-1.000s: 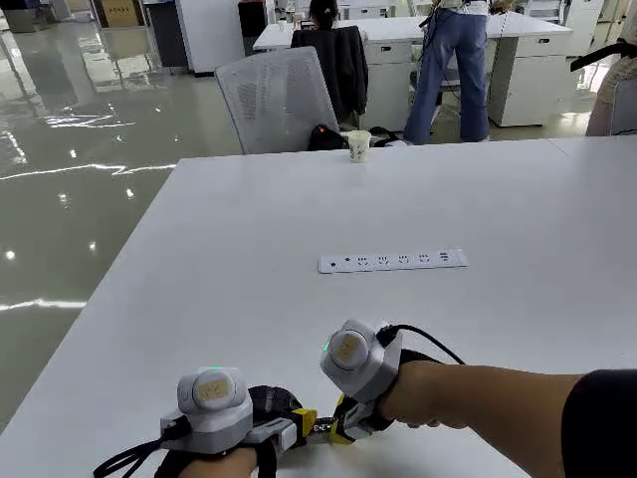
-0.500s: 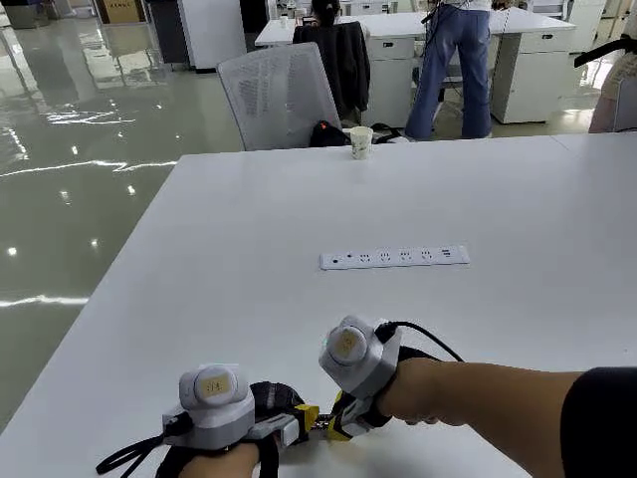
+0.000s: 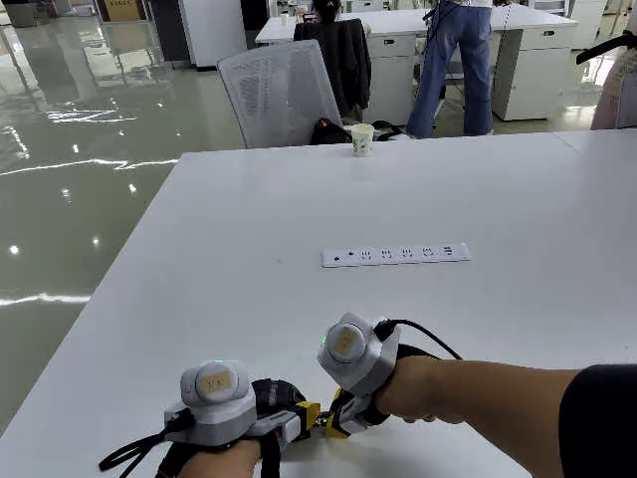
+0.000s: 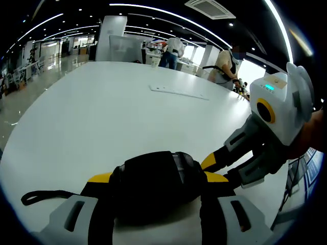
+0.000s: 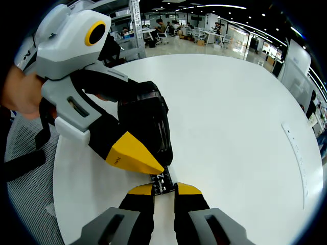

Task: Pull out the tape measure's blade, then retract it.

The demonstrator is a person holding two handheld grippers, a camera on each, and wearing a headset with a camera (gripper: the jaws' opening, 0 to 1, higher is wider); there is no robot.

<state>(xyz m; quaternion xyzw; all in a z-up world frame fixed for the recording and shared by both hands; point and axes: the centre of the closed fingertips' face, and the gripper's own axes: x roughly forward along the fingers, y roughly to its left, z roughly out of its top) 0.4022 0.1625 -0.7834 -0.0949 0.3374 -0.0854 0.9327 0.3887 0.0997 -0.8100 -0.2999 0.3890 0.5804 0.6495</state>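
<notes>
The right gripper (image 5: 163, 191) is closed on the tip of the blade (image 5: 160, 181), which is pinched between its yellow-tipped jaws with only a short length drawn out. The black tape measure (image 5: 144, 120) is clamped by its case between the jaws of the left gripper (image 4: 156, 177), near the front edge of the white worktop (image 3: 299, 219). Farther off, a power strip (image 3: 395, 255) is laid flat, and a paper cup (image 3: 362, 138) is set at the far edge.

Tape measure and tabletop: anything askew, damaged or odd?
Nothing stands out. The left gripper clamps the black tape measure, the right gripper pinches the short, straight blade, the power strip lies flat and the paper cup stands upright.
</notes>
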